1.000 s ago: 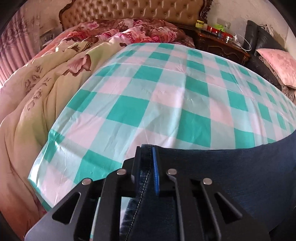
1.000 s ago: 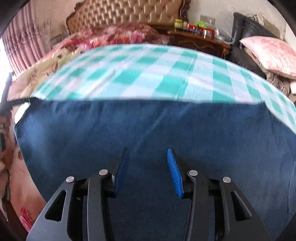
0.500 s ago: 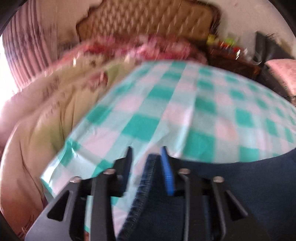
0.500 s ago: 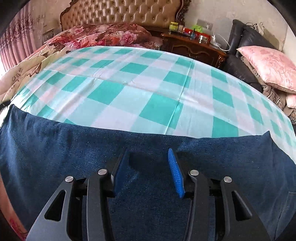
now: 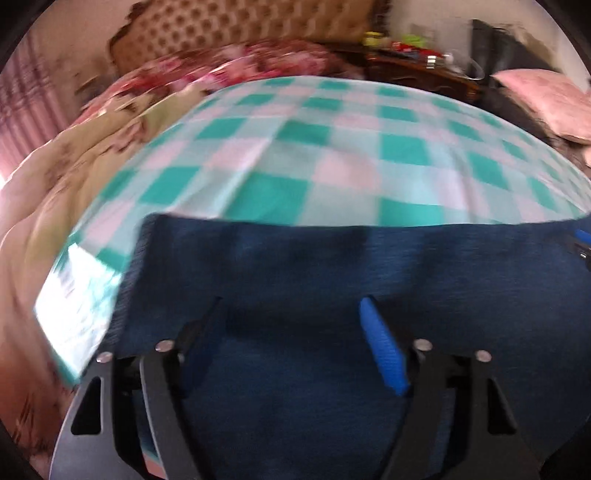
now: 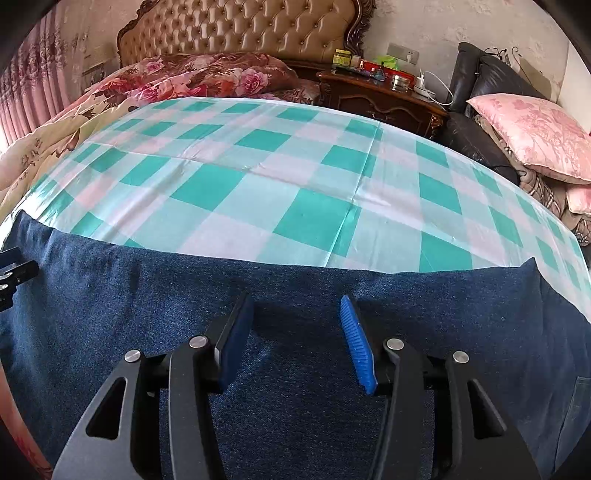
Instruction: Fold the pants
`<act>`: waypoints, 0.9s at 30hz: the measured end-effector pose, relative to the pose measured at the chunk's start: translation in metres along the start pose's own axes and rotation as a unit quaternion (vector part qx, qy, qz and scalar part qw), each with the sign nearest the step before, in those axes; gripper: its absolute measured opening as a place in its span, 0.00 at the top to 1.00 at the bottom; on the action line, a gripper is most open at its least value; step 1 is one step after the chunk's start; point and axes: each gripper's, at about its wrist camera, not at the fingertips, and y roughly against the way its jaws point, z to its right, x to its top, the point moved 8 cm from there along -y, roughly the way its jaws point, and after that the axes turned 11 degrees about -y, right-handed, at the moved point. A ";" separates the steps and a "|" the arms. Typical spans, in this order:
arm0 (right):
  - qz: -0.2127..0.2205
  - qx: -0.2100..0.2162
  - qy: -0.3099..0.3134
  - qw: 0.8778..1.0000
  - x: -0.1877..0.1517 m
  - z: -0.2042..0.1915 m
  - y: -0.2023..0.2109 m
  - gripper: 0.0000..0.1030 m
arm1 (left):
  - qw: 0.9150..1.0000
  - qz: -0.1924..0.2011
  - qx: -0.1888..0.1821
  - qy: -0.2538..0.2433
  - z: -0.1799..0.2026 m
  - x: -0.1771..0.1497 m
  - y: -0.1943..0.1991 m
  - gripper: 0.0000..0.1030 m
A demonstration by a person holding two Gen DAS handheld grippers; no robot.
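Note:
The dark blue denim pants [image 6: 295,369] lie flat along the near edge of the green-and-white checked sheet [image 6: 295,184]; they also fill the lower half of the left wrist view [image 5: 314,277]. My left gripper [image 5: 291,310] is open and empty above the left end of the pants, the view blurred by motion. My right gripper [image 6: 295,310] is open and empty above the middle of the pants. The left gripper's tip shows at the left edge of the right wrist view [image 6: 14,273].
A floral quilt [image 6: 110,96] is bunched along the left and far side of the bed under a tufted headboard [image 6: 240,33]. A dark wooden nightstand [image 6: 376,96] with small items stands at the back right. Pink pillows [image 6: 535,136] lie at the right.
My left gripper let go of the pants' left edge, opened wide and swung right over the fabric. The right gripper stayed open while the pants settled flat on the sheet.

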 end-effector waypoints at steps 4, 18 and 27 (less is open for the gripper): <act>0.000 0.000 0.000 1.000 0.000 0.000 0.000 0.52 | 1.000 0.015 0.002 0.018 0.000 -0.011 0.025 0.22; 0.018 0.023 -0.025 0.999 -0.003 -0.003 0.037 0.17 | 0.998 0.050 -0.017 -0.020 0.049 -0.058 0.044 0.01; -0.033 -0.002 -0.023 0.999 -0.056 -0.019 0.068 0.15 | 0.999 0.034 -0.015 0.003 0.047 -0.060 0.043 0.01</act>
